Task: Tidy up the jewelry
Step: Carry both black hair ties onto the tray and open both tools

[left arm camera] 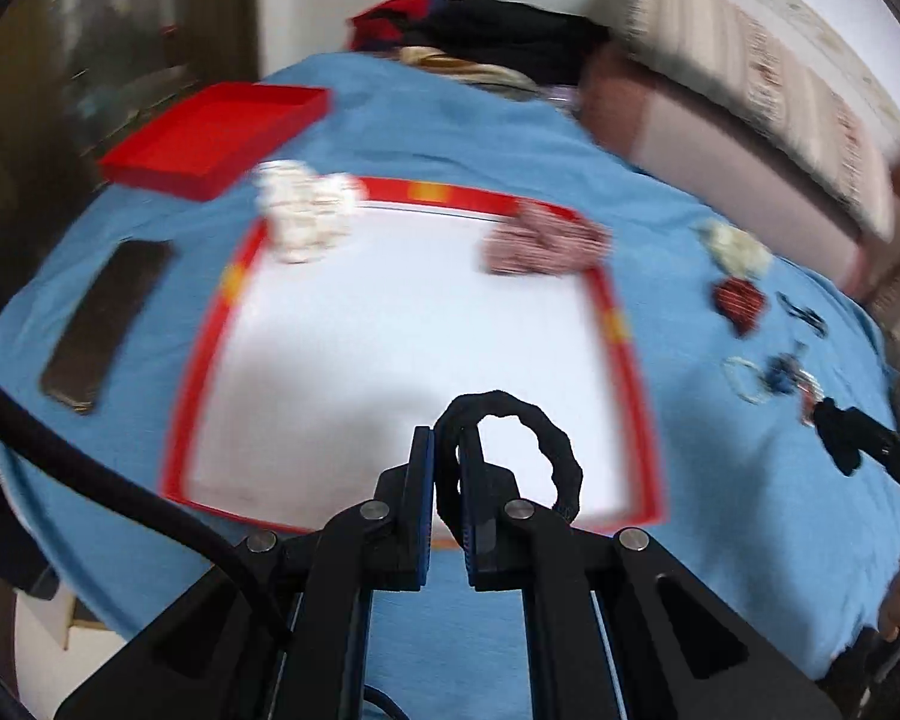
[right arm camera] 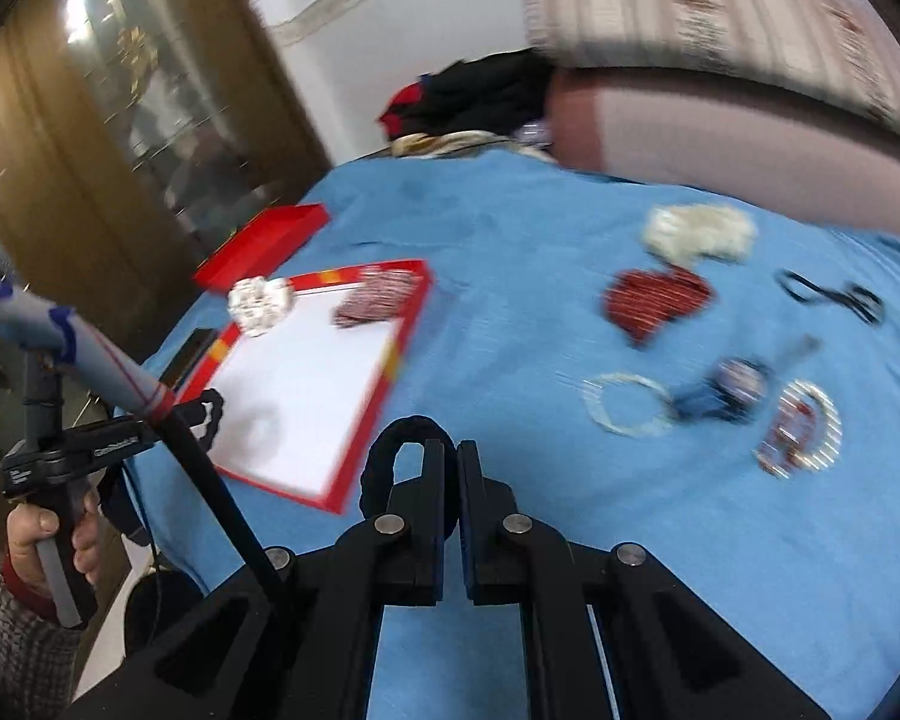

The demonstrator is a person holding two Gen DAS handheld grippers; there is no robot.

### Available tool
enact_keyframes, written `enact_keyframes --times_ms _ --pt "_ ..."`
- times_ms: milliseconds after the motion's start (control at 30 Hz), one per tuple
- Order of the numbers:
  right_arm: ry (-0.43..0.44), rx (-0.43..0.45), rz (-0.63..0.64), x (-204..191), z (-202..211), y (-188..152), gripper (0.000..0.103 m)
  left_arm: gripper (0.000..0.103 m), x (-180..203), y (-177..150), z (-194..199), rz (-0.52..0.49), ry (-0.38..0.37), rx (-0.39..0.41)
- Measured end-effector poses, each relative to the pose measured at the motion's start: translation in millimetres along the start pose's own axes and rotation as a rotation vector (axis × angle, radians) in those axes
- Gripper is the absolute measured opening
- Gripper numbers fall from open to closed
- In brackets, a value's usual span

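My left gripper (left arm camera: 447, 438) is shut on a black bracelet (left arm camera: 561, 456) and holds it over the near part of the red-rimmed white tray (left arm camera: 390, 330). A white bead pile (left arm camera: 303, 210) and a red-white bead pile (left arm camera: 543, 243) lie at the tray's far corners. My right gripper (right arm camera: 450, 450) is shut on another black bracelet (right arm camera: 384, 456) above the blue cloth, right of the tray (right arm camera: 300, 378). Loose on the cloth to the right lie a white pile (right arm camera: 699, 231), a red pile (right arm camera: 654, 300), a white ring (right arm camera: 624, 405), a blue piece (right arm camera: 723, 396), a striped bangle (right arm camera: 801, 435) and a black piece (right arm camera: 834, 294).
A red box lid (left arm camera: 216, 135) sits at the far left, a dark phone (left arm camera: 105, 324) left of the tray. Clothes (left arm camera: 486, 30) and a pink cushion (left arm camera: 720, 138) lie at the bed's far side. A wooden cabinet (right arm camera: 90, 150) stands to the left.
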State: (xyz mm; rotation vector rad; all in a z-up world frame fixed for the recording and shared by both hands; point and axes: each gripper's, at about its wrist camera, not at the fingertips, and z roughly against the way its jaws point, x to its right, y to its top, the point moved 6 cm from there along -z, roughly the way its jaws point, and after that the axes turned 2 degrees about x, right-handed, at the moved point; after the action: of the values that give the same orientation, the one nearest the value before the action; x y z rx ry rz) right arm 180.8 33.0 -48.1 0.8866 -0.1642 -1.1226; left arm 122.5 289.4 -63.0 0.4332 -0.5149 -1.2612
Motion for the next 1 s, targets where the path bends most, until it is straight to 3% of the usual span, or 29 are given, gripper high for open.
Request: enact_keyframes --times_ms 200,500,700,733,800,900,1000 --pt "-0.003 -0.046 0.101 -53 -76 27 0.005 0.007 -58 15 -23 0.058 0.085 -0.021" --pt "-0.074 -0.133 0.135 -63 -166 39 0.005 0.008 -93 20 -52 0.079 0.125 -0.051" --pt "-0.094 -0.156 0.117 -52 -179 35 0.007 0.008 -98 19 -61 0.095 0.122 -0.062" --pt "-0.092 -0.158 0.113 -52 -177 36 0.009 0.008 -98 19 -61 0.097 0.121 -0.062" --pt "-0.071 -0.150 0.093 -49 -169 38 0.028 0.011 -98 18 -60 0.102 0.121 -0.058" --pt "-0.078 -0.128 0.076 -44 -156 40 0.039 0.017 -96 18 -57 0.110 0.112 -0.056" --pt "-0.075 -0.125 0.044 -38 -135 32 0.041 0.023 -93 17 -50 0.110 0.118 -0.047"
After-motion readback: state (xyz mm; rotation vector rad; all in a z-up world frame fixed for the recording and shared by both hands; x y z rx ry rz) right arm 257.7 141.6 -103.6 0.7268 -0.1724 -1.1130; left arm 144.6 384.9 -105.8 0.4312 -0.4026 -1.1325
